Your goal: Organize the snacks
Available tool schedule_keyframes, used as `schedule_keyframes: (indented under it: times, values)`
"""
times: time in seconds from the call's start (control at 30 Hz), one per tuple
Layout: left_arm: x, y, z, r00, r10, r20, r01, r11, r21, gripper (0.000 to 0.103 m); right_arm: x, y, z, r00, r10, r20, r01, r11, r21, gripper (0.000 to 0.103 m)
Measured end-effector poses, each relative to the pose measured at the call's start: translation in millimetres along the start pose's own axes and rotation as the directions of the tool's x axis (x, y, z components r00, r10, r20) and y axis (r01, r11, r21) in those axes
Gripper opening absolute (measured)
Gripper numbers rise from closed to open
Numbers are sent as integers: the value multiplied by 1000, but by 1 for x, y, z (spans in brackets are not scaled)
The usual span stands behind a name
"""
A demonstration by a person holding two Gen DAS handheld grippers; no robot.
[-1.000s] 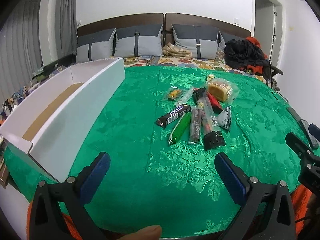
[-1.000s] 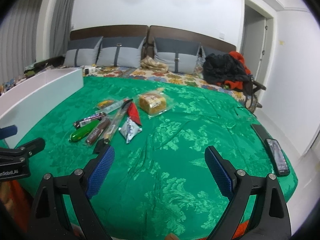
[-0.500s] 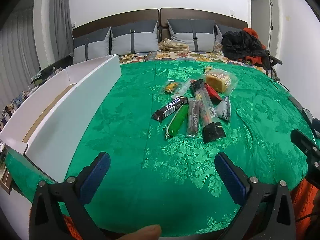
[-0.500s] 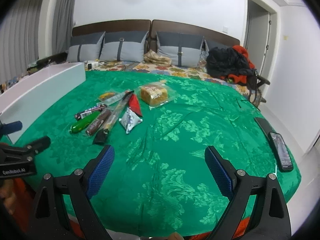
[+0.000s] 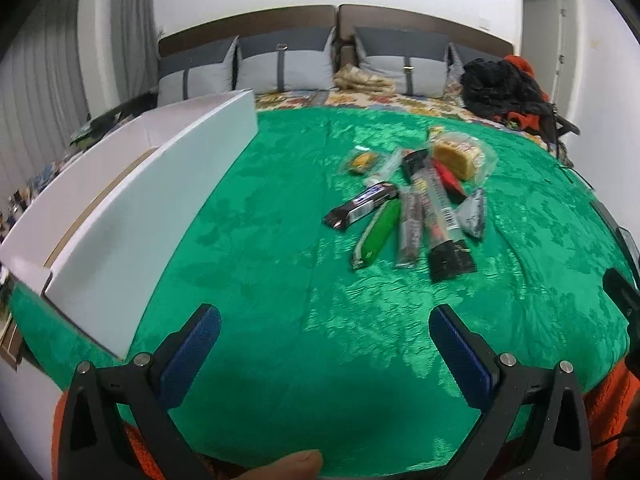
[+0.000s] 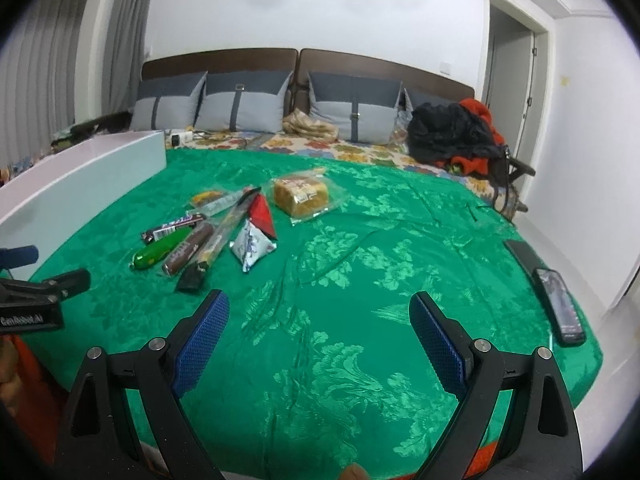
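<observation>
Several wrapped snacks lie in a cluster on the green bedspread [image 5: 280, 280]: a dark chocolate bar [image 5: 360, 205], a green stick [image 5: 378, 233], a brown stick [image 5: 411, 229], a long clear tube pack [image 5: 438, 208] and a wrapped cake [image 5: 456, 155]. The right wrist view adds a silver pouch [image 6: 251, 245] and a red triangular pack [image 6: 262, 216]. A long white open box [image 5: 132, 208] lies at the left. My left gripper [image 5: 324, 326] is open and empty, short of the snacks. My right gripper [image 6: 319, 312] is open and empty, right of the cluster.
Grey pillows [image 6: 244, 104] and a brown headboard stand at the far end. Black and orange clothes [image 6: 456, 136] are heaped at the back right. Two phones [image 6: 558, 304] lie near the bed's right edge. A fingertip [image 5: 280, 466] shows at the bottom of the left wrist view.
Both grippers have moved forward over the bedspread, so the snacks and the white box look nearer. Their jaws stay wide apart.
</observation>
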State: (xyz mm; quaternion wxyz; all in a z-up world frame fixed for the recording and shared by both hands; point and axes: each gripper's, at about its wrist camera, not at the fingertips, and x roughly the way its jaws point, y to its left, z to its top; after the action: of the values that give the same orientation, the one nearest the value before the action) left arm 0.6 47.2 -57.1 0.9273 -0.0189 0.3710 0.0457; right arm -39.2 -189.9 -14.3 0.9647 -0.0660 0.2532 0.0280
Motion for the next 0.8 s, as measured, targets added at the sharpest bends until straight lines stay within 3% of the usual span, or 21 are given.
schedule_keyframes:
  times: [0.3, 0.8]
  values:
    - [17, 3, -9, 998, 44, -34, -43, 999, 23, 103, 6, -7, -3, 1000, -5, -23, 5, 1000, 15, 94]
    - [31, 1, -14, 996, 16, -84, -13, 999, 31, 103, 12, -3, -9, 999, 3, -44, -3, 1000, -10, 94]
